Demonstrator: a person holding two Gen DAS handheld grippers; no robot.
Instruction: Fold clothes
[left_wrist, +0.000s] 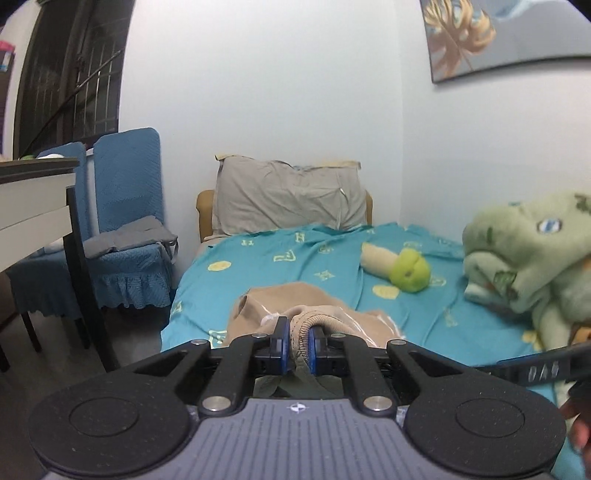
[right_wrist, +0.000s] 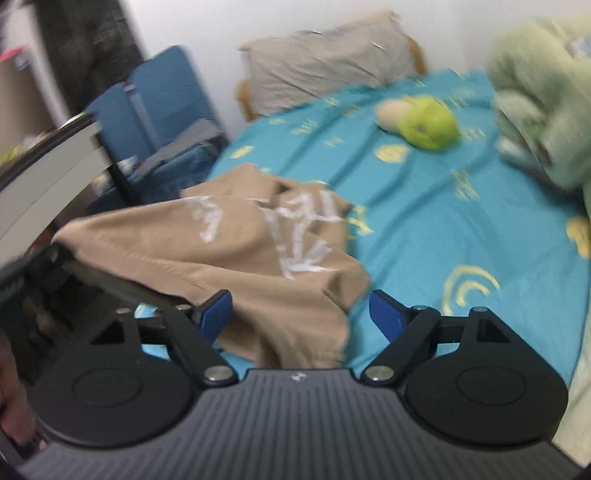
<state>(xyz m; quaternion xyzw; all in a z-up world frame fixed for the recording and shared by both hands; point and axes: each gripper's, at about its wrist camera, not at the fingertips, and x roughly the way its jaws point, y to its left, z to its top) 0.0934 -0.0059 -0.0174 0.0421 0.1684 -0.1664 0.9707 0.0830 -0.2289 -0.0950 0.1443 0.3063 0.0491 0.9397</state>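
A tan shirt (right_wrist: 236, 251) with white print lies crumpled on the near left part of the bed, one edge lifted toward the left. In the left wrist view my left gripper (left_wrist: 297, 341) is shut on the ribbed edge of the tan shirt (left_wrist: 314, 306), the cloth bunched between its blue pads. My right gripper (right_wrist: 301, 314) is open, its blue fingers spread on either side of the shirt's near hem without pinching it. The right wrist view is motion-blurred.
The bed has a turquoise patterned sheet (left_wrist: 295, 258), a grey pillow (left_wrist: 288, 195) at its head, a small green and cream plush (left_wrist: 402, 267) and a large pale green plush (left_wrist: 528, 251) at the right. Blue-covered chairs (left_wrist: 125, 221) and a white table (left_wrist: 33, 199) stand left of the bed.
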